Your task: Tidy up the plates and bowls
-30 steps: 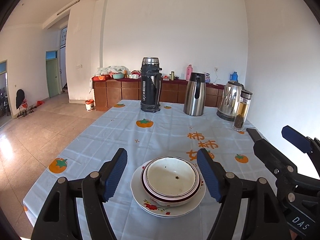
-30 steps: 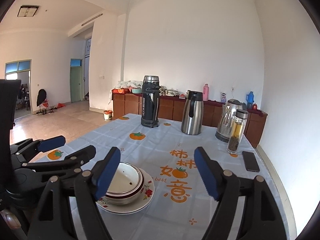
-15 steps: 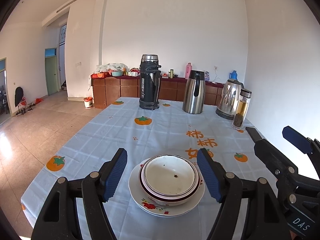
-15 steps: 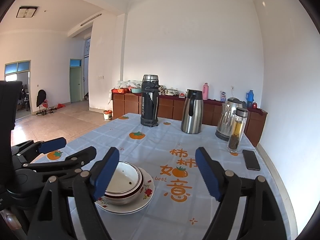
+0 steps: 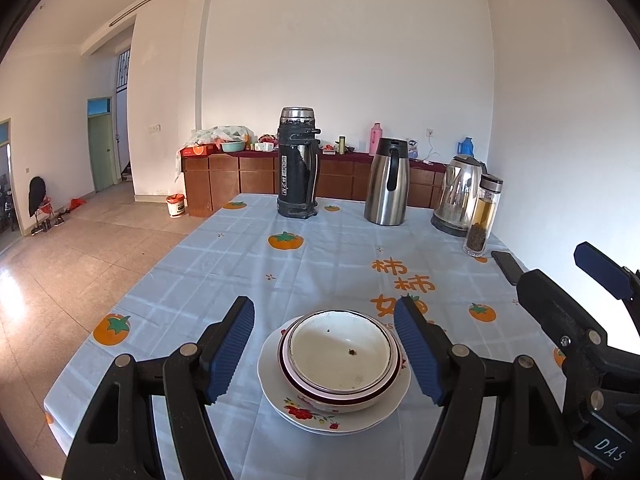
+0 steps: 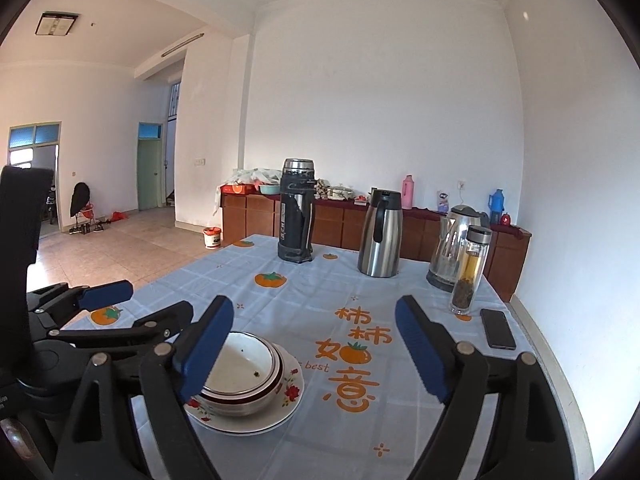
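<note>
Near the counter's [image 5: 192, 272] front edge, our left gripper [image 5: 325, 354] gapes wide around the white maroon-rimmed bowls [image 5: 340, 360] on the floral plate [image 5: 316, 414]; our right gripper [image 6: 314, 350] is opening, empty.

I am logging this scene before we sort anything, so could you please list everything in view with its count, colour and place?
Bowls: two nested, white with dark red rim, on the plates.
Plates: apparently two stacked, white with red flowers, near table edge.
Vacuum flask: one, black and steel, far left of table.
Carafe: one, steel, far middle.
Kettle: one, steel, far right.
Tea bottle: one, clear glass, beside kettle.
Phone: one, black, right edge.
Tablecloth: one, pale blue with orange fruit.
Left gripper: blue pads, open, either side of the bowls.
Right gripper: blue pads, opening, nothing between.
</note>
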Motion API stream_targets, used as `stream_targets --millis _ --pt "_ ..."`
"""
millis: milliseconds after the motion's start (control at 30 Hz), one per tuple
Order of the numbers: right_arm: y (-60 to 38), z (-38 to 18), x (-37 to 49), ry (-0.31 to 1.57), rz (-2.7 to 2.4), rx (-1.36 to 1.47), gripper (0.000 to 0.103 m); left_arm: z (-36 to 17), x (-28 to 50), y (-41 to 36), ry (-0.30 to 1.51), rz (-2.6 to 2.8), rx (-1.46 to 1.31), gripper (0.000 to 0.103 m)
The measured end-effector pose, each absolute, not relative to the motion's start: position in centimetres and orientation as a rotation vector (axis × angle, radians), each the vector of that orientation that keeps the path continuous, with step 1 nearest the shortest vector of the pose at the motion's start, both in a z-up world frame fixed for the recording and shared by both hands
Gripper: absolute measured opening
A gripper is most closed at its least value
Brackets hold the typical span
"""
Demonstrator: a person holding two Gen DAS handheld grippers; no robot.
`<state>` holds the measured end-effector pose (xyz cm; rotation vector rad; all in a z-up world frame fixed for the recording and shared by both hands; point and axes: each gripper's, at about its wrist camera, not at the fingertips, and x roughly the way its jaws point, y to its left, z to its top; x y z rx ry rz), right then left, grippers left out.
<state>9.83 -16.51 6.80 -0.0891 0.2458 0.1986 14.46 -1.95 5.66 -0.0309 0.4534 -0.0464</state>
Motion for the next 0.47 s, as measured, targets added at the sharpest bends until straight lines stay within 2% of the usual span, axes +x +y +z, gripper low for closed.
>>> stream_targets --millis 133,467 --pt "-16.57 6.7 9.89 0.244 0.198 -0.088 0.085 5.36 14.84 -2.02 0.46 -0.039 -0.03 0.082" --pt "-16.82 6.31 9.97 0.253 0.196 -0.086 0.086 5.18 14.74 -2.59 0.446 -0.029 -0.001 0.082"
